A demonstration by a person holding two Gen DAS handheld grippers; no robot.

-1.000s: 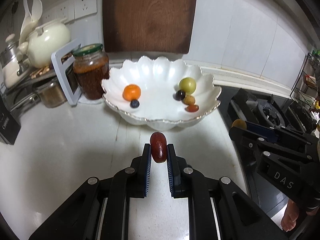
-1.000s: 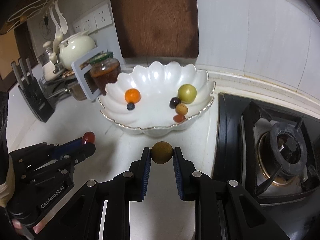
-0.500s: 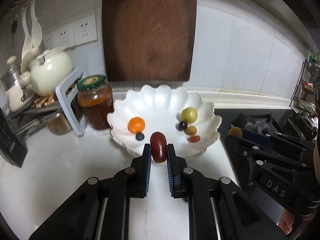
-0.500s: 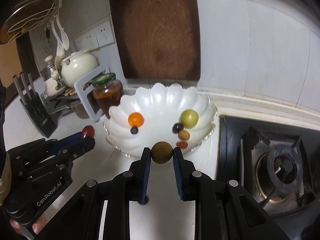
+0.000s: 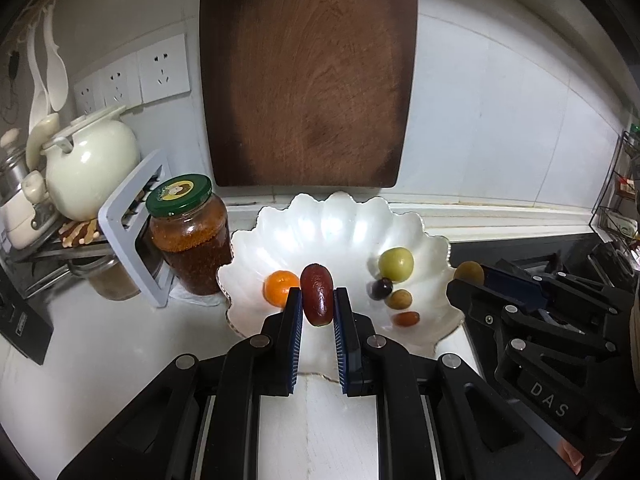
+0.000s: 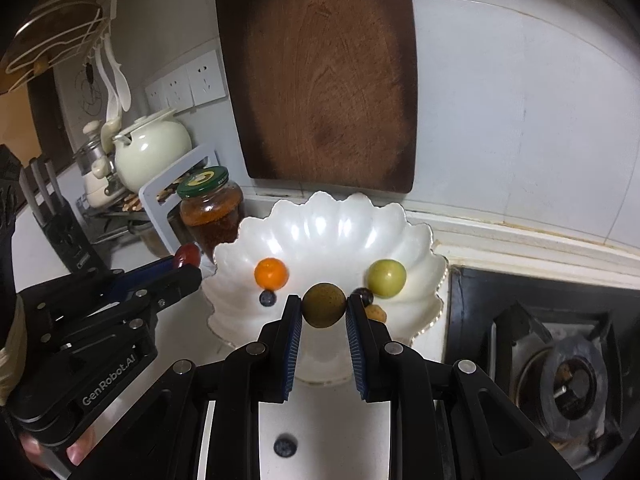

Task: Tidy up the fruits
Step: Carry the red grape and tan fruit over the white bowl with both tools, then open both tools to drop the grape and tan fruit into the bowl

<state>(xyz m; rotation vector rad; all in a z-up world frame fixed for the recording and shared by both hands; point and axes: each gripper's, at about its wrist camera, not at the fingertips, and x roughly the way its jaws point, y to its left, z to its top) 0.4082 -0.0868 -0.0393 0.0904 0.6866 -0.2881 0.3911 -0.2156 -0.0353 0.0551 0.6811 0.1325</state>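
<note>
My left gripper (image 5: 317,300) is shut on a dark red oval fruit (image 5: 317,294), held above the near rim of the white scalloped bowl (image 5: 332,220). My right gripper (image 6: 323,306) is shut on a round brown-green fruit (image 6: 324,305), also over the bowl's (image 6: 320,224) near side. In the bowl lie an orange (image 6: 271,273), a blueberry (image 6: 267,298), a green fruit (image 6: 386,279), a dark grape (image 5: 380,289), a small tan fruit (image 5: 400,299) and a small red fruit (image 5: 406,319). A lone blueberry (image 6: 285,447) lies on the counter below the right gripper.
A jar with a green lid (image 5: 188,236) stands left of the bowl, beside a grey rack (image 5: 128,224) and a cream teapot (image 5: 88,168). A dark wooden board (image 5: 308,72) leans on the wall behind. A gas hob (image 6: 560,368) sits at the right, a knife block (image 6: 60,224) far left.
Both grippers have risen and moved forward with their fruits, from over the bare counter to over the bowl's near rim. Their grips have not changed.
</note>
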